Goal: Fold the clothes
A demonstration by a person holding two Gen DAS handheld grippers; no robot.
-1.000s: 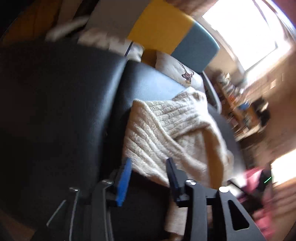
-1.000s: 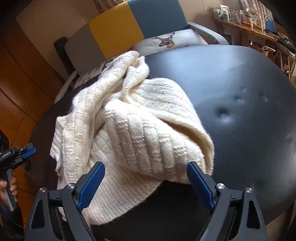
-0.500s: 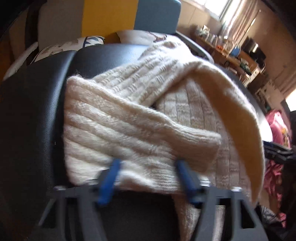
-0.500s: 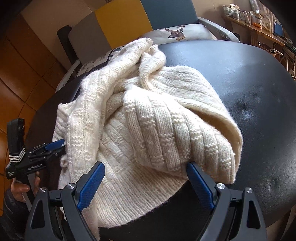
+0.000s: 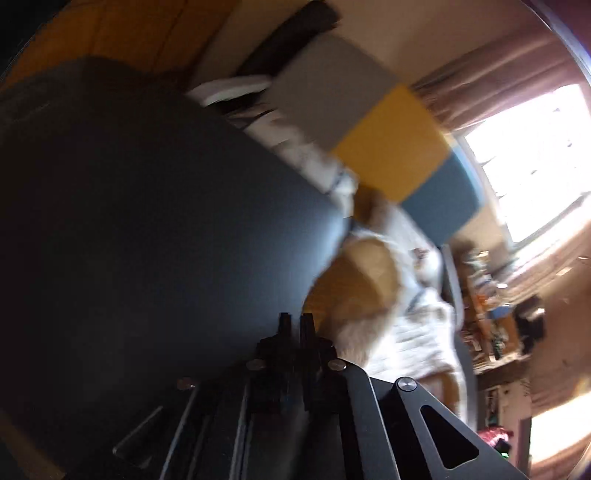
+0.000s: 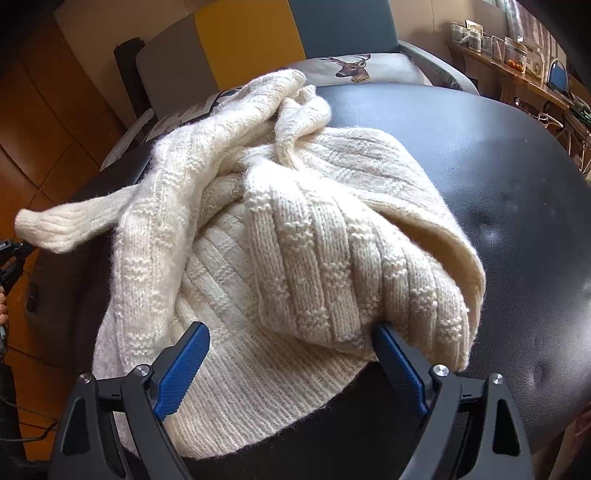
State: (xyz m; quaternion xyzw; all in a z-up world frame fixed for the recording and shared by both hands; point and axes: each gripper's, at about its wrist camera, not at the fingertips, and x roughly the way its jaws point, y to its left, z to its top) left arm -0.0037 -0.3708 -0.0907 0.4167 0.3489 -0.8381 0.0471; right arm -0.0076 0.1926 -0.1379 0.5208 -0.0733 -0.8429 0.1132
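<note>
Cream sweater [image 6: 295, 236] lies bunched mid-frame on the black table [image 6: 517, 192]. Right hand-held gripper [image 6: 291, 363] gapes, empty, at its lower hem; left hand-held gripper [image 5: 295, 325] appears closed, contents indiscernible. Grip one layer only.

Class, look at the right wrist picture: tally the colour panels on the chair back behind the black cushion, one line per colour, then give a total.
Grey fabric chair-back panel: 1
Yellow fabric chair-back panel: 1
Blue-teal fabric chair-back panel: 1
Total: 3
</note>
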